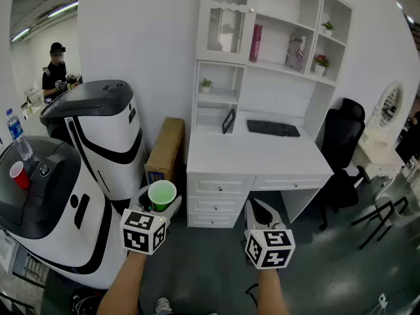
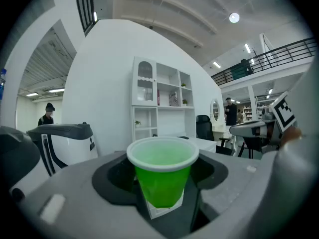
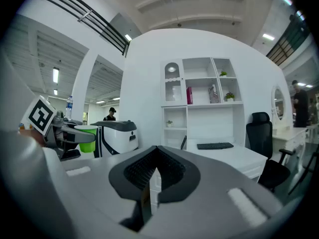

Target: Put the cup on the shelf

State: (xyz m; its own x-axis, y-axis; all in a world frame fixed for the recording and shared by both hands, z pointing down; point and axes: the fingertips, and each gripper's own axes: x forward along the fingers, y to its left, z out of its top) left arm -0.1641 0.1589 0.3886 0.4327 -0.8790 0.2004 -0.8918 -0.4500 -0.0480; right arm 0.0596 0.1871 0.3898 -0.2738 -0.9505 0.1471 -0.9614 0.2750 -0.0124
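Note:
A green plastic cup [image 1: 161, 194] stands upright between the jaws of my left gripper [image 1: 159, 207], which is shut on it; in the left gripper view the cup [image 2: 163, 176] fills the middle, empty inside. The same cup [image 3: 86, 138] shows at the left of the right gripper view. My right gripper [image 1: 262, 213] hangs in front of the desk drawers, shut with nothing between its jaws [image 3: 149, 195]. The white shelf unit [image 1: 275, 31] rises over the desk [image 1: 262, 155], ahead and above both grippers.
Two white and black machines [image 1: 105, 133] stand at the left, one bearing a red cup [image 1: 19, 174] and a water bottle [image 1: 18, 134]. A cardboard box [image 1: 165, 148] leans beside the desk. A keyboard [image 1: 272, 128], black chair [image 1: 341, 143] and a person [image 1: 55, 67] at far left.

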